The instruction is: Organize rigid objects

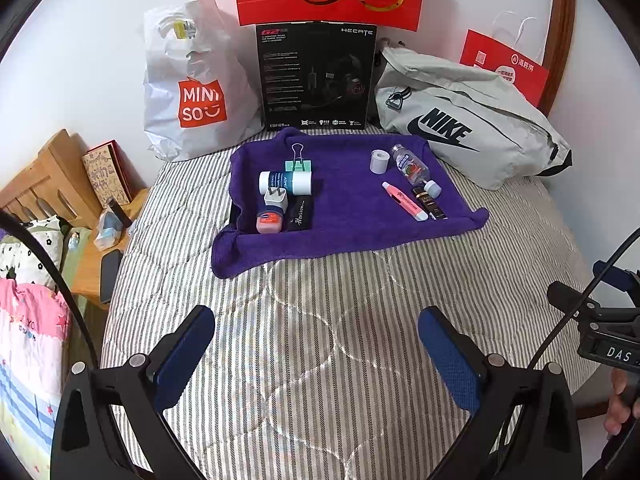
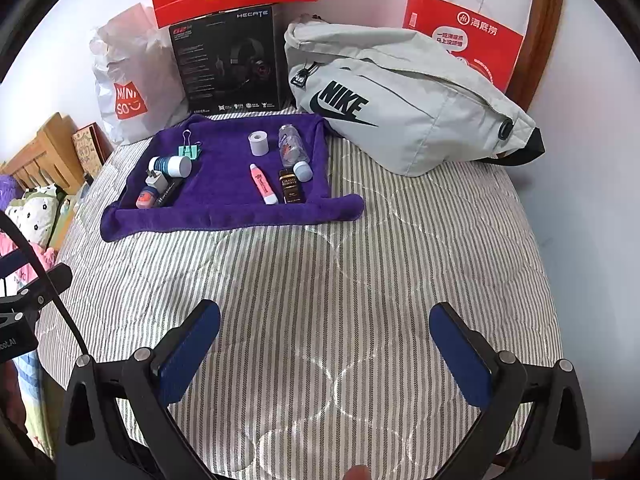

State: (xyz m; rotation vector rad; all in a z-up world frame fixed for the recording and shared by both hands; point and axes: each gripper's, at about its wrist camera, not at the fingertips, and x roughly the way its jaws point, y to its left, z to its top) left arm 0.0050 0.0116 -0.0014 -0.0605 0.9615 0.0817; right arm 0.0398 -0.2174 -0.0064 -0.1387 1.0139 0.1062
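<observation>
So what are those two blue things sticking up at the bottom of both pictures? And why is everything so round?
Those are the blue pads of two grabbing tools a person holds, one in each hand. A small wide-eyed camera on each tool bends the picture round. One picture looks out from the left gripper, the other from the right gripper. Both have jaws wide open and hold nothing. Ahead, on a striped bed, lies a purple towel with small things: a pink pen, a little clear bottle, a green clip.

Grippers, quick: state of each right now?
Left gripper: open, holding nothing, above the striped quilt.
Right gripper: open, holding nothing.
</observation>
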